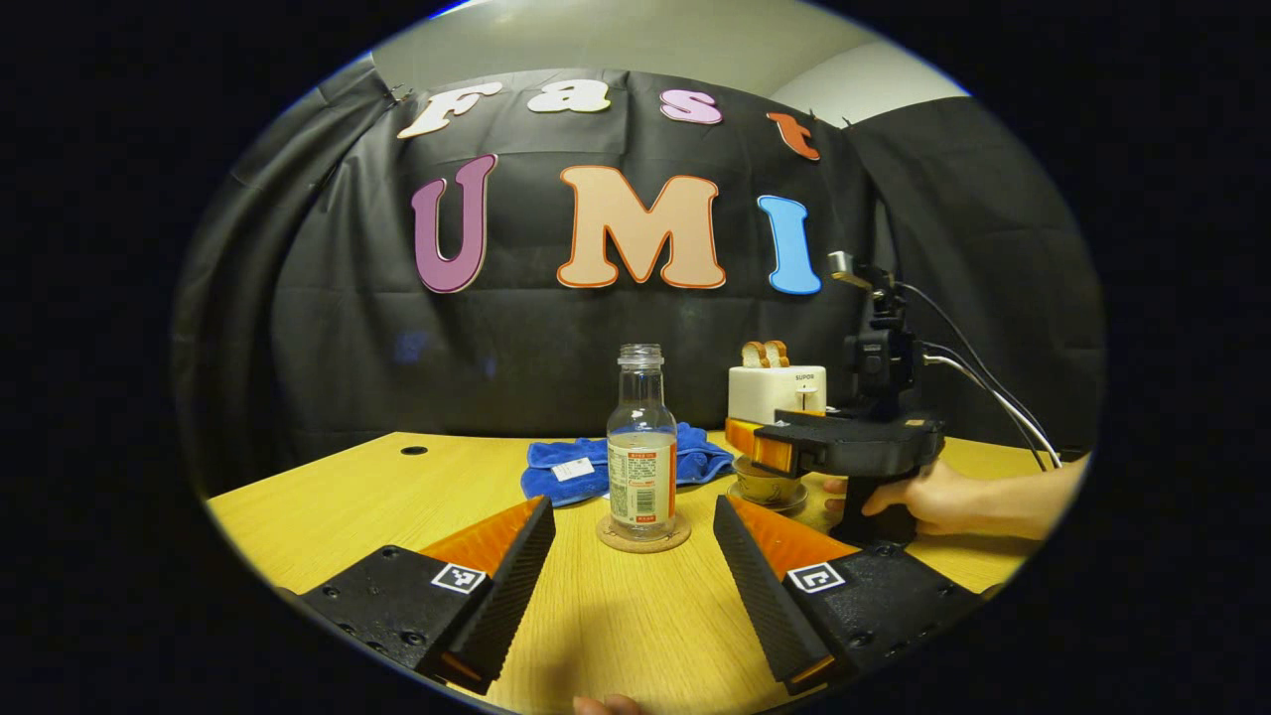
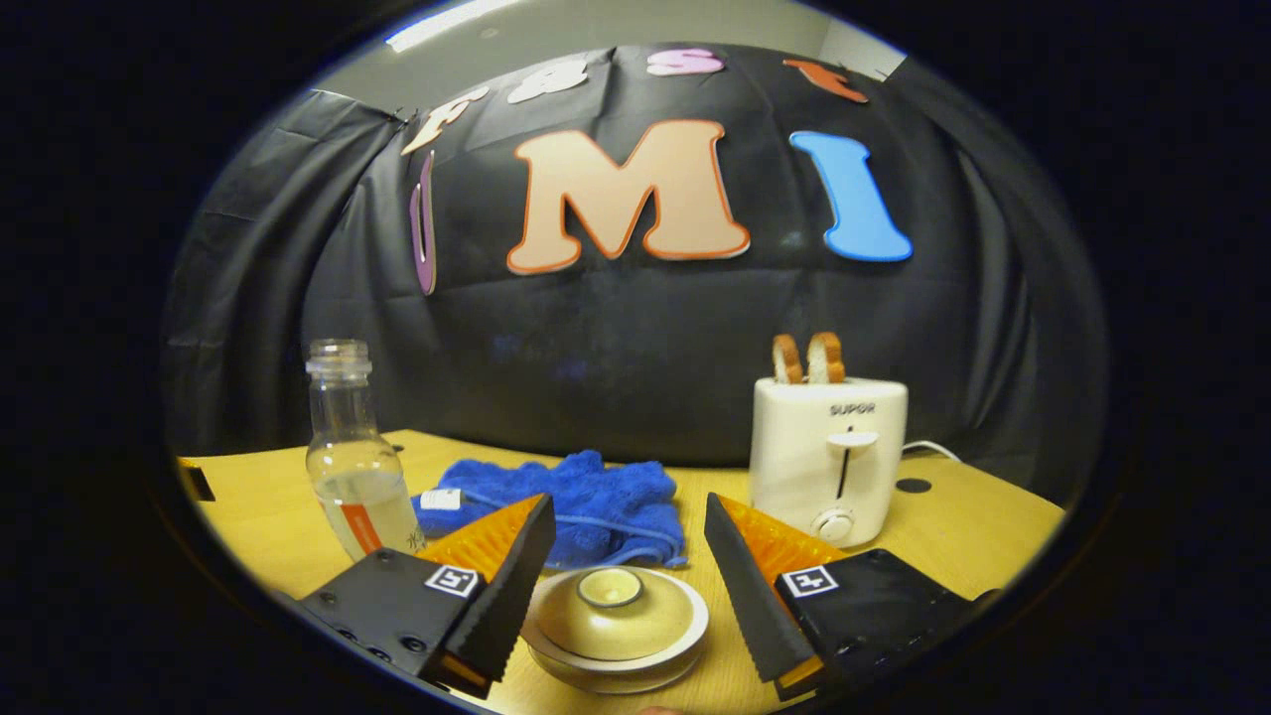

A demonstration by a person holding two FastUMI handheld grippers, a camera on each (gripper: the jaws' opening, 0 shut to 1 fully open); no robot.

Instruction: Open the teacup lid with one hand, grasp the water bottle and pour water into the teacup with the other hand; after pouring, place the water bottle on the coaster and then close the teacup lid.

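A clear uncapped water bottle (image 1: 642,447), partly filled, stands upright on a round cork coaster (image 1: 643,537). My left gripper (image 1: 632,506) is open just short of it, with the fingers apart from the bottle. In the right gripper view the bottle (image 2: 353,467) is at the left. The pale teacup (image 2: 616,636) sits on its saucer with the lid (image 2: 610,611) on. My right gripper (image 2: 629,516) is open, one finger on each side of the lid, neither touching it. In the left gripper view a hand (image 1: 933,497) holds that right gripper (image 1: 760,447) over the teacup (image 1: 767,489).
On the yellow wooden table (image 1: 397,497), a blue cloth (image 2: 576,497) lies behind the cup and bottle. A white toaster (image 2: 829,457) with two bread slices (image 2: 806,357) stands at the back right. The black booth wall closes off the far side.
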